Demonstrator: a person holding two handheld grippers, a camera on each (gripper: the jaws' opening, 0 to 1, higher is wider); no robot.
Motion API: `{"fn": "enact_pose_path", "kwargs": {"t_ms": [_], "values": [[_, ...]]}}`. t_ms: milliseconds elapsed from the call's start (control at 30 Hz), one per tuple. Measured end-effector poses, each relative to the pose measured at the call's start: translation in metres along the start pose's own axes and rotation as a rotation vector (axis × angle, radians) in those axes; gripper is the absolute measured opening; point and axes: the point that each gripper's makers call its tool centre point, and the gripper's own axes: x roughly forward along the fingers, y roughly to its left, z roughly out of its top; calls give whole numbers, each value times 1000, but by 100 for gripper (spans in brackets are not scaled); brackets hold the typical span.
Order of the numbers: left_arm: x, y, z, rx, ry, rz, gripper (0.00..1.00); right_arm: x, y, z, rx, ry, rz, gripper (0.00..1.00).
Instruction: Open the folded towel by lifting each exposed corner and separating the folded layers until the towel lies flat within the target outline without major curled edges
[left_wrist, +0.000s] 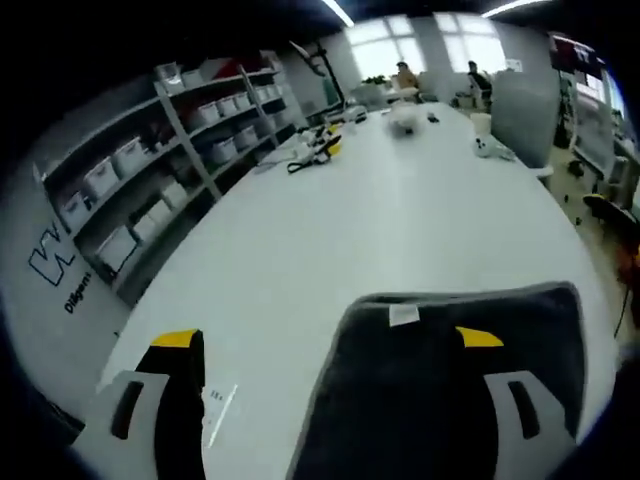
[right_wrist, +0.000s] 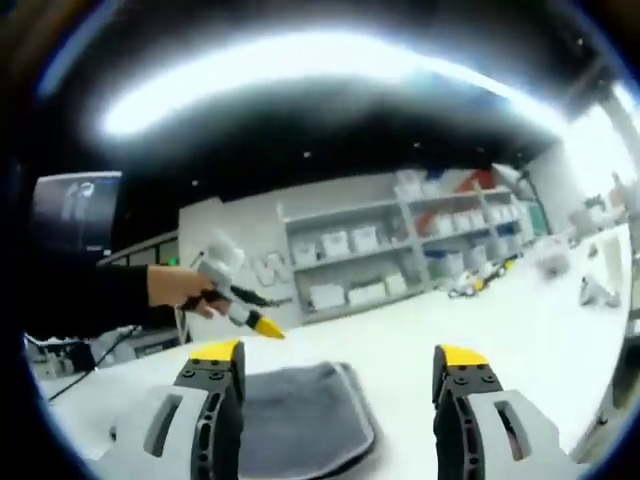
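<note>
The folded grey towel (left_wrist: 440, 400) lies on the white worktop (left_wrist: 400, 220) beneath the left hand-held gripper (left_wrist: 335, 345) and right hand-held gripper (right_wrist: 340, 352), both spread wide and holding nothing.

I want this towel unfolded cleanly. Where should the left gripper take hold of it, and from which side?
Probably the far edge of the towel, near the corner by the small white label. That edge lies exposed on the table, so the left gripper, jaws open, could come in low from the bare table side and lift the top layer.
</note>
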Motion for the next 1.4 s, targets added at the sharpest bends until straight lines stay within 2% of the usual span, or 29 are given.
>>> {"fn": "enact_pose_path", "kwargs": {"t_ms": [33, 67, 100, 133, 167, 200, 267, 300, 333, 400, 533, 633, 700, 833, 867, 933, 1033, 1100, 1133, 1200, 1333, 1400], "values": [[-19, 5, 0, 90, -25, 68, 100, 1, 1, 2, -21, -3, 2, 74], [-31, 8, -1, 150, -36, 107, 100, 0, 3, 5, -34, -2, 9, 73], [-40, 6, -2, 152, -45, 120, 100, 0, 4, 6, -42, -2, 16, 72], [-54, 0, -5, 104, -63, 120, 100, 0, 9, 8, -65, 4, 50, 68], [-69, -6, -4, 25, -118, 103, 100, 1, 15, 6, -75, 24, 94, 66], [-76, -8, -3, -4, -142, 97, 100, 2, 23, 3, -61, 56, 138, 68], [-104, -17, -11, -42, -180, 98, 100, 5, 31, 5, -62, 80, 190, 82], [-108, -12, -14, -42, -182, 102, 100, 6, 34, 7, -82, 88, 210, 90], [-116, -15, -17, -41, -190, 104, 100, 5, 38, 10, -109, 92, 226, 100], [-134, -20, -22, -53, -212, 105, 100, 2, 44, 19, -147, 81, 239, 99], [-169, -31, -31, -91, -263, 136, 100, 0, 47, 39, -170, 53, 258, 99], [-193, -37, -38, -111, -298, 189, 100, -4, 51, 56, -195, 27, 285, 99], [-207, -37, -48, -99, -296, 257, 100, -5, 51, 62, -210, 27, 296, 99], [-233, -48, -63, -127, -329, 313, 100, -7, 49, 69, -234, 35, 307, 99], [-248, -54, -71, -172, -356, 336, 100, -9, 48, 73, -253, 35, 317, 99], [-265, -62, -81, -227, -391, 344, 100, -11, 48, 76, -271, 34, 327, 99], [-290, -74, -101, -265, -401, 363, 100, -16, 52, 80, -286, 33, 352, 99], [-305, -80, -116, -289, -398, 384, 100, -24, 61, 80, -244, 24, 398, 98], [-307, -81, -118, -294, -397, 387, 100, -29, 64, 79, -211, 24, 417, 98], [-319, -86, -128, -320, -401, 403, 100, -36, 64, 79, -167, 12, 418, 99], [-342, -93, -144, -373, -413, 449, 100, -44, 57, 74, -169, 4, 390, 98], [-354, -93, -151, -363, -403, 513, 100, -46, 52, 73, -173, 7, 378, 97]]}}
